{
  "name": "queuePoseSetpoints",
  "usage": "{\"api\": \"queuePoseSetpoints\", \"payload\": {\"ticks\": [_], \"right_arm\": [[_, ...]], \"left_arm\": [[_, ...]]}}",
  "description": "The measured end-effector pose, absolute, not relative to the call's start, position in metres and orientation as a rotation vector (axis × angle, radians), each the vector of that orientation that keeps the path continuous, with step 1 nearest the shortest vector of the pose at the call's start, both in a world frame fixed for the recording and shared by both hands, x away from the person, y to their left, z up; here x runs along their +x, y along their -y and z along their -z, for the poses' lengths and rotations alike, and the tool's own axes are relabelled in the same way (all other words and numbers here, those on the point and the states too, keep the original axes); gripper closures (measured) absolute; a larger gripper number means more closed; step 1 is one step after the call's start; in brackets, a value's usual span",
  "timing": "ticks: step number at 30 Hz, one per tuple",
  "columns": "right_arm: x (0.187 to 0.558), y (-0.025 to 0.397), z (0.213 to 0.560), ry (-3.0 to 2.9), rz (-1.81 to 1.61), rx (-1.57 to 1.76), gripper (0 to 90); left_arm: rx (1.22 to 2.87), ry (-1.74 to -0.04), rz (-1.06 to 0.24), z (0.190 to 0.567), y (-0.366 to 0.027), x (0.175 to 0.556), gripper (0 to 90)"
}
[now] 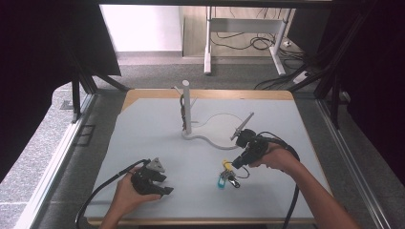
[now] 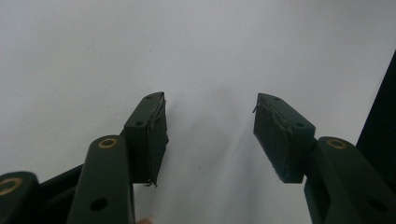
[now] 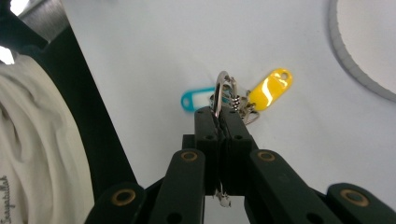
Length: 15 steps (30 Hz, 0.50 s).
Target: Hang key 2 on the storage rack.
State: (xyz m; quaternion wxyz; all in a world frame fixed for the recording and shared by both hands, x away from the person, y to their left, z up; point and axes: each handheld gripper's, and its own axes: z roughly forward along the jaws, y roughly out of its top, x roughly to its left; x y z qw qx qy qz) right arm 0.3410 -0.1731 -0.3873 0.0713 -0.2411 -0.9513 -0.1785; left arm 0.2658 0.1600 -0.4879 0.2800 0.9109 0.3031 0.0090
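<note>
Gripping the key ring [image 3: 222,93], the right tool [image 3: 218,122] stays out of it; lifting toward the stand [image 1: 186,107] seems next; the left tool [image 2: 210,135] rests agape, empty, near the counter's [image 1: 157,124] front edge.

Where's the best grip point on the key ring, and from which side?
On the metal ring itself, as the right gripper has it now: jaws shut across the wire from above. The ring stands on edge and is thin and stiff; the yellow tag and blue tag hang loose and would likely swing.

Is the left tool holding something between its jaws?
No, the left tool is open, with bare white table between its jaws.
</note>
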Motion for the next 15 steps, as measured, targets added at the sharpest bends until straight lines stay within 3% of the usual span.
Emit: {"api": "queuePoseSetpoints", "payload": {"ticks": [15], "right_arm": [[0.352,0.16,0.357,2.912,0.442,-0.749,88.4]], "left_arm": [[2.43,-0.812,-0.025,0.487,-0.162,0.266,44.5]]}}
